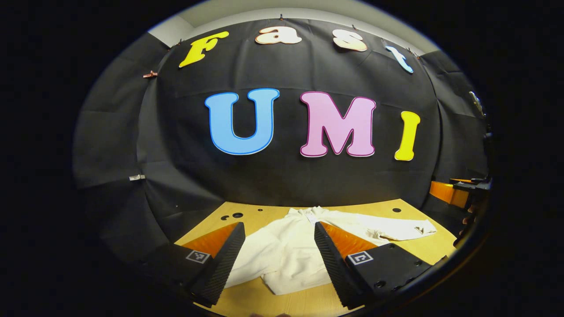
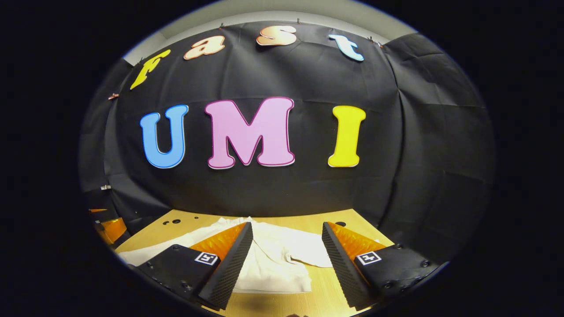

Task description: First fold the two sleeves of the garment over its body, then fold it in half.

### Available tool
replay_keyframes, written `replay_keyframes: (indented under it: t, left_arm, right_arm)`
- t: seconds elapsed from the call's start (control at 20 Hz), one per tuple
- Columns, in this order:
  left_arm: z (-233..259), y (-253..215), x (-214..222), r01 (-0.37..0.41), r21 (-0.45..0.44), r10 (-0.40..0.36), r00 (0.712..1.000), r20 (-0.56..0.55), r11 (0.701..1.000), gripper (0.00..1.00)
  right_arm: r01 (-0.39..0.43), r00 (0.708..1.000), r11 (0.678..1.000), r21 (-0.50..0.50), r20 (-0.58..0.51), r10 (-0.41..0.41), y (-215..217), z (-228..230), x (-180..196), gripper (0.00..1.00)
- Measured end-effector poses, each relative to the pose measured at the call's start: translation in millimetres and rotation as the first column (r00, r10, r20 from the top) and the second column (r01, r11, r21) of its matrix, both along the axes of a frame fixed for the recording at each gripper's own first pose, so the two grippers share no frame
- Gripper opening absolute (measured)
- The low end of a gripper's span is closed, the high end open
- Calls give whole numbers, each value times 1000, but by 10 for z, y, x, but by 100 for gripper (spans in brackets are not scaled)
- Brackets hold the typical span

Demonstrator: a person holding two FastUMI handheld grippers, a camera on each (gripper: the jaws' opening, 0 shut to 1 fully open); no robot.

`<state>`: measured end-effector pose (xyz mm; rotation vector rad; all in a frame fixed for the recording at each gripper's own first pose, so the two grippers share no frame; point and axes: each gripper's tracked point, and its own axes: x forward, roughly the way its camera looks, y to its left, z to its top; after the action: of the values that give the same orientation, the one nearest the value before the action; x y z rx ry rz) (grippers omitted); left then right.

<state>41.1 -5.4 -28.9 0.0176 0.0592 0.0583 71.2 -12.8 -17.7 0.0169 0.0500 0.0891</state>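
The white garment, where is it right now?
The white garment lies flat on the wooden table, straight ahead of both open grippers; in the left gripper view one sleeve stretches out to the right.

Left gripper's fingers (image 1: 326, 255) hide parts of the white garment (image 1: 286, 251) beside its collar; the small tag (image 1: 312, 218) at that collar is too small to tell; right gripper's fingers (image 2: 233, 259) cover the garment's near hem.

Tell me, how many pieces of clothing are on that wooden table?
1: a single white garment lies spread on the table, ahead of both open grippers, one sleeve stretched out sideways. Nothing else seems hidden beneath it.
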Motion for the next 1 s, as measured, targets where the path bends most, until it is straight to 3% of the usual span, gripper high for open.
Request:
replay_keyframes:
  t: [0.4, 0.6, 1.0]
  left_arm:
    - [-175, -17, 234, -44, -7, 43, 998, -56, 999, 98]
    - [-205, -56, 331, -61, -19, 60, 997, -56, 998, 97]
    - [-387, -102, 465, -105, -13, 103, 989, -106, 994, 97]
  right_arm:
    - [145, 987, 989, -27, -65, -147, -849, -248, 619, 97]
    - [243, 956, 970, -23, -161, -244, -1447, -637, 877, 97]
    - [347, 873, 936, -52, -347, -343, -2304, -1465, 1386, 97]
